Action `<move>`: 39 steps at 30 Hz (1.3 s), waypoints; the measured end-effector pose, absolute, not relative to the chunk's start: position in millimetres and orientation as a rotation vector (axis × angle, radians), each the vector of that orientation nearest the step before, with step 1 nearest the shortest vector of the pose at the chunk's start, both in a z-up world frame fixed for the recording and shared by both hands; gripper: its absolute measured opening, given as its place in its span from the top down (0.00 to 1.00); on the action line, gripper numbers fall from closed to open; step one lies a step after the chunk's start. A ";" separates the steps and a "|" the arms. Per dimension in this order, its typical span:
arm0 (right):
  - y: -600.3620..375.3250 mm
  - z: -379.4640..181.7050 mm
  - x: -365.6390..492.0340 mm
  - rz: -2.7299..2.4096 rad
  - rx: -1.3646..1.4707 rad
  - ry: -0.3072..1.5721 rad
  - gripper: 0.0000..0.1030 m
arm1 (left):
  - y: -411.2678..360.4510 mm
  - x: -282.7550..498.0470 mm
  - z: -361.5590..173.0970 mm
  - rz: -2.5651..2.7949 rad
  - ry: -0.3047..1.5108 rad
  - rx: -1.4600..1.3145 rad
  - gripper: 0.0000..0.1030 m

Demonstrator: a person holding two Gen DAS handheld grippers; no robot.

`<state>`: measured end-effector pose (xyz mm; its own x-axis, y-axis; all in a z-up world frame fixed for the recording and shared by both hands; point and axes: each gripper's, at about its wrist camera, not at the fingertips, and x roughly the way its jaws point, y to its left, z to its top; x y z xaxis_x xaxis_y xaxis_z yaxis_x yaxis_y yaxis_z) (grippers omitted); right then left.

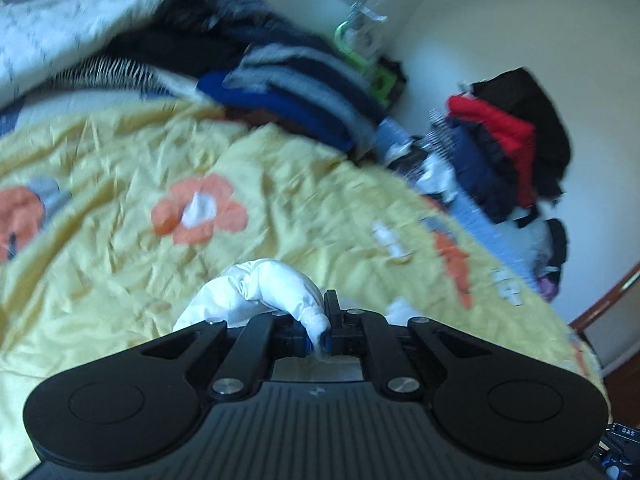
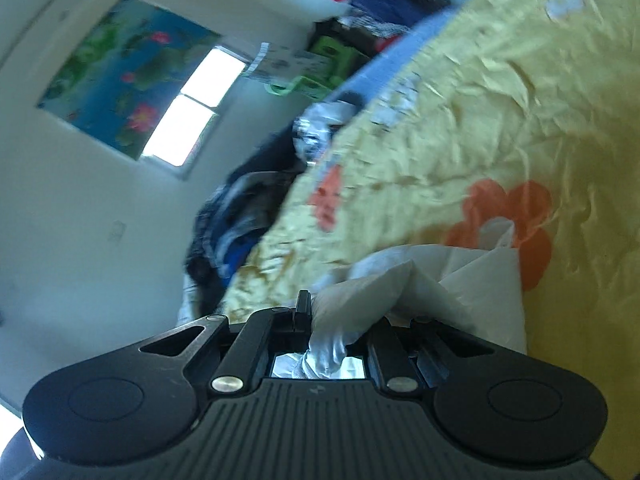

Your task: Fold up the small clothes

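Observation:
A small white garment [image 1: 264, 292] bunches up over the yellow flowered bedspread [image 1: 120, 184]. My left gripper [image 1: 320, 330] is shut on a pinched edge of it, the cloth squeezed between the black fingers. In the right wrist view the same white garment [image 2: 432, 284] drapes off to the right in folds, and my right gripper [image 2: 332, 336] is shut on another part of its edge. The right wrist view is tilted, with the bedspread [image 2: 500, 112] slanting up to the right. Both views are blurred by motion.
A heap of dark, blue and striped clothes [image 1: 280, 80] lies at the bed's far side beside a white quilt [image 1: 60, 36]. More clothes, red and black [image 1: 508, 136], pile up against the wall at right. A window and flower picture [image 2: 132, 76] hang on the wall.

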<state>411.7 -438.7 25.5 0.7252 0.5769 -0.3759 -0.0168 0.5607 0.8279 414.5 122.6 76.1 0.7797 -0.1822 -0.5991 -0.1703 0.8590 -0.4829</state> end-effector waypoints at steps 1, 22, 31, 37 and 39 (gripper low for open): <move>-438.5 15.9 418.3 0.371 0.925 0.703 0.88 | 122.4 420.6 65.2 0.004 0.702 -0.551 0.95; -482.2 -12.8 405.8 0.404 1.334 0.504 0.20 | 101.7 376.5 88.5 -0.005 0.438 -0.345 0.43; -390.8 74.8 371.4 0.373 0.516 0.499 0.13 | 28.8 345.3 105.4 0.094 0.206 0.087 0.05; -353.1 37.5 431.9 0.315 0.382 0.694 0.17 | -23.1 401.1 45.0 0.087 0.427 0.411 0.05; -357.4 20.7 442.9 0.313 0.367 0.717 0.18 | -12.1 413.9 36.1 0.083 0.475 0.356 0.04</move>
